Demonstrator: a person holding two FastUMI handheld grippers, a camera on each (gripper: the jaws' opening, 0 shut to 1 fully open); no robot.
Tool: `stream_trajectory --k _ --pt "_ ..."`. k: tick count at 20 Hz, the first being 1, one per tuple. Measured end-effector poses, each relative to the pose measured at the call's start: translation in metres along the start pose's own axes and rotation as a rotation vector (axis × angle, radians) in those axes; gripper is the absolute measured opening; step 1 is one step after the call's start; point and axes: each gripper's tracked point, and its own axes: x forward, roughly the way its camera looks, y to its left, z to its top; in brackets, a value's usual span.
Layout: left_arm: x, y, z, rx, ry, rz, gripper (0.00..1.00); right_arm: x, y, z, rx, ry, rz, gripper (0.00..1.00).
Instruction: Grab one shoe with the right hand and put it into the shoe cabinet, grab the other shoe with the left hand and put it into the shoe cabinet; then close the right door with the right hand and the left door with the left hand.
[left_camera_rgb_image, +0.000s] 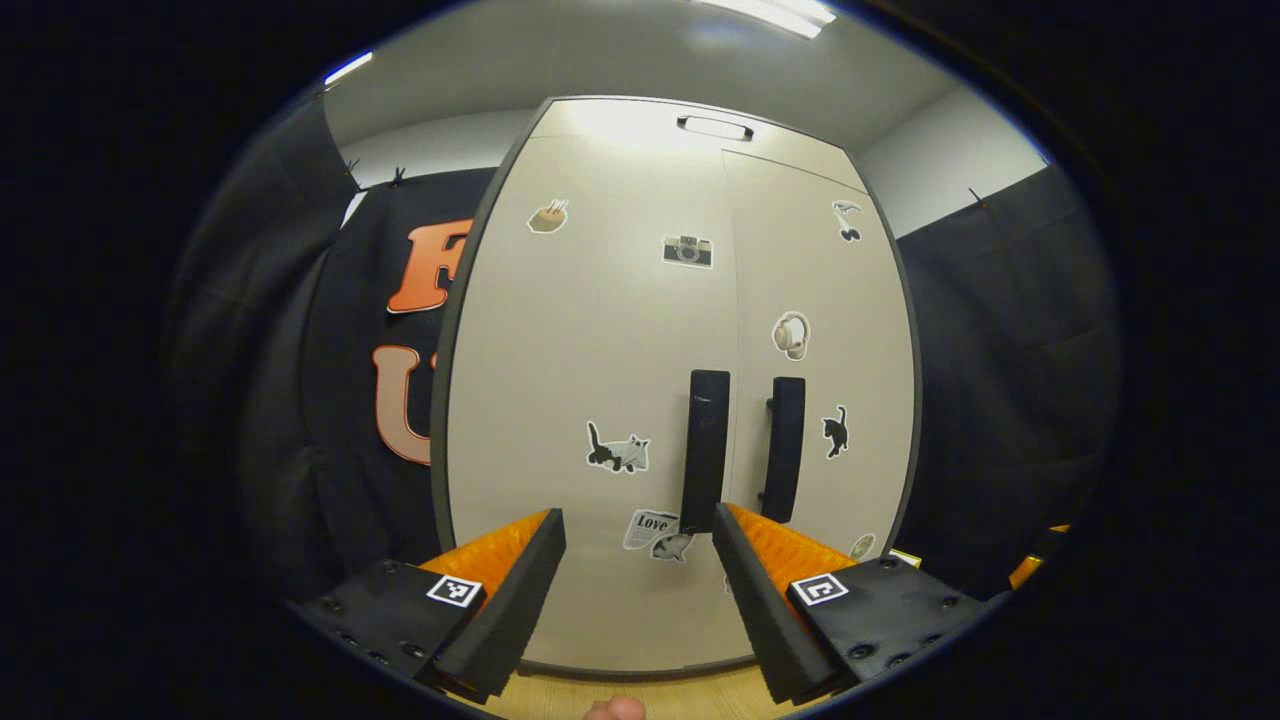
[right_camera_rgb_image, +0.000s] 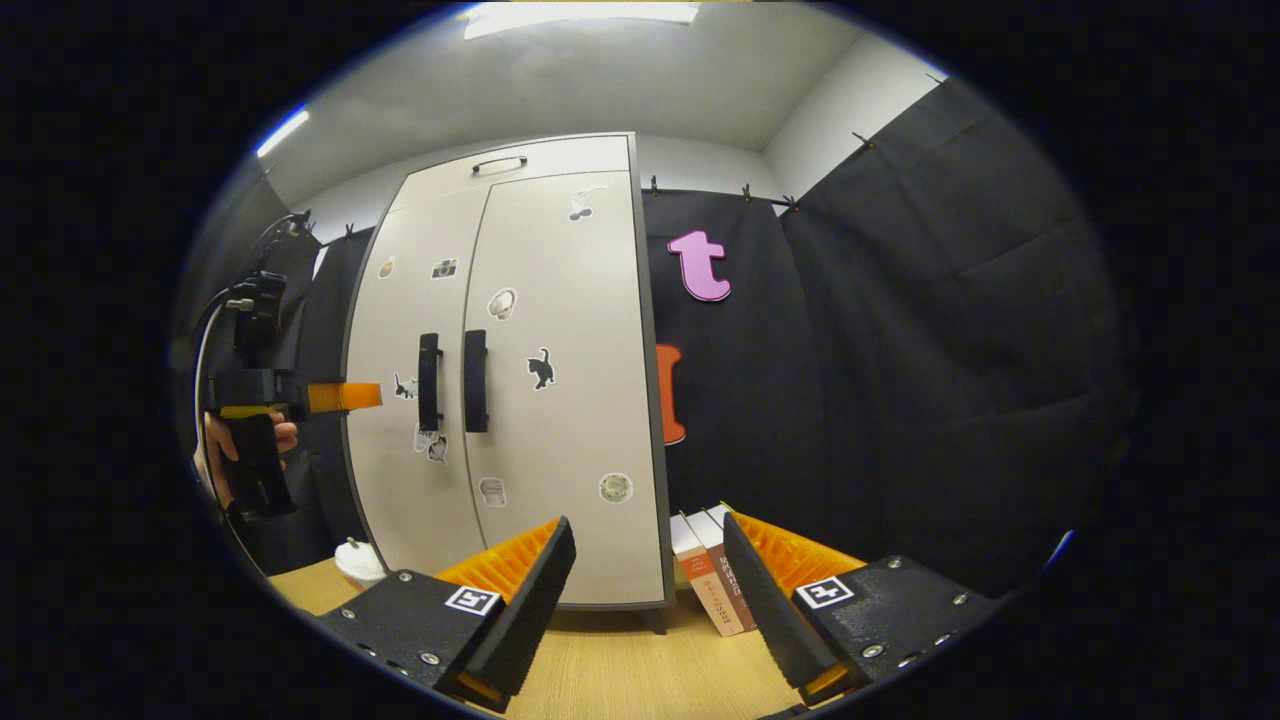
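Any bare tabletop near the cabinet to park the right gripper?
Yes: the wood tabletop in front of the cabinet, between the white cup on the left and the books on the right, is bare. It is crowded by the books beside the cabinet's right side, and at the cup.

bright ceiling light (left_camera_rgb_image: 770, 12), sharp, fisheye-bent edges.

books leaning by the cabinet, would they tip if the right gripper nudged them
Probably: the books stand tilted on the wooden floor, leaning toward the shoe cabinet, so a sideways nudge may slide or topple them. They look stiff and slim, unlikely to roll.
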Motion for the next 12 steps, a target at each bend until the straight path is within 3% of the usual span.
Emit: stream_trajectory --k 9,12 --pt "-0.101 0.025 -0.029 -0.032 -0.023 0.103 0.96 -0.011 0.036 -0.009 -0.019 0.002 0.088 0.92" --pt "-0.128 0.026 -0.044 0.009 -0.017 0.120 0.96 -0.017 0.044 -0.012 -0.012 0.004 0.106 0.92"
